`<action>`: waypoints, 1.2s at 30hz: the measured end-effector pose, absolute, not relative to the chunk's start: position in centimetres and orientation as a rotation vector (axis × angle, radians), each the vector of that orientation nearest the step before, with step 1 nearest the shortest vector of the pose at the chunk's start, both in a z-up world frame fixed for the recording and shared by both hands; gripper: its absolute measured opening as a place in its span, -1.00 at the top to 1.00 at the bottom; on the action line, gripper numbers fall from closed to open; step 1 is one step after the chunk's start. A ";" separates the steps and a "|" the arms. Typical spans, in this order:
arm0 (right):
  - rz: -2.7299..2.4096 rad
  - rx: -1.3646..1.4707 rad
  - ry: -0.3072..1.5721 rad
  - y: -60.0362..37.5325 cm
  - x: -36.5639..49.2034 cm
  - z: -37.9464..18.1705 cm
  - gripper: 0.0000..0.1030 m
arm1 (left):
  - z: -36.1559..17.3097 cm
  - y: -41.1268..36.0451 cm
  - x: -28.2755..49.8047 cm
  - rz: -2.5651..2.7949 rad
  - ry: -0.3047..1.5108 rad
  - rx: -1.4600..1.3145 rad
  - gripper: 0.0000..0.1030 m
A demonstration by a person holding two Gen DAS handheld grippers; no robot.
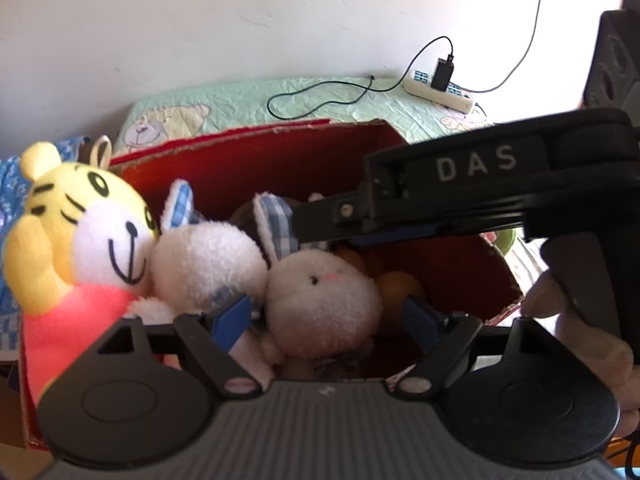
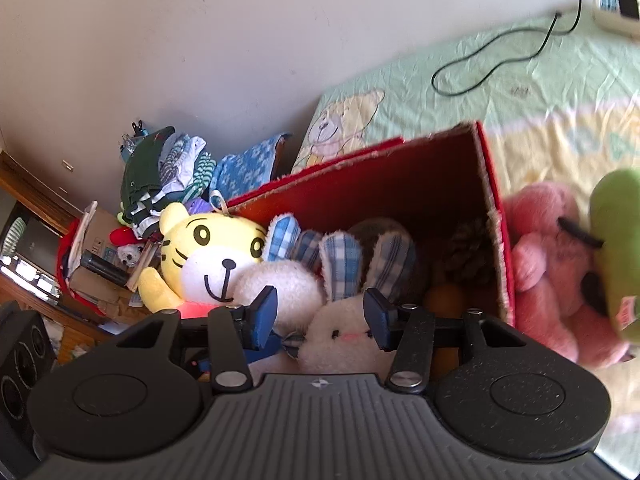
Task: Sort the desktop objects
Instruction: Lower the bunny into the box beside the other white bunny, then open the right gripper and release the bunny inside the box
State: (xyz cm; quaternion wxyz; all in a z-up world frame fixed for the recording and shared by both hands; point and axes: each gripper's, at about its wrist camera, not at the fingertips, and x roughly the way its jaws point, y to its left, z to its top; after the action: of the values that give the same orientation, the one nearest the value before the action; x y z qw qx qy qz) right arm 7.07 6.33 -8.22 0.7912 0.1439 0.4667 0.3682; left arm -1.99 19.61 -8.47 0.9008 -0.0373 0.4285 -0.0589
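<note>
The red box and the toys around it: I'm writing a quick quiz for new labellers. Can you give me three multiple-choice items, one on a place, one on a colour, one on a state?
1. Where does the yellow tiger plush sit?
A. at the left end of the red box
B. on the wall
C. on the power strip

2. What colour is the plush dog outside the box?
A. blue
B. pink
C. black

3. How does the left gripper stand?
A. shut on the tiger
B. shut on a cable
C. open, around the white rabbit plush

Answers: 1 A, the tiger leans at the box's left end. 2 B, its fur is pink. 3 C, its pads stand clear on either side of the rabbit's head.
</note>
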 end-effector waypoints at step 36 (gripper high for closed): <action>0.717 0.235 0.924 5.0 5.1 -8.3 0.09 | -8.0 19.3 -0.8 0.156 0.946 -0.041 -0.69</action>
State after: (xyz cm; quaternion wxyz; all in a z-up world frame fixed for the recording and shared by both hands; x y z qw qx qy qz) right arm 5.12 5.04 -8.26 0.8273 0.1105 0.4351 0.3378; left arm -0.85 19.27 -7.97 0.8871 -0.0196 0.4550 0.0750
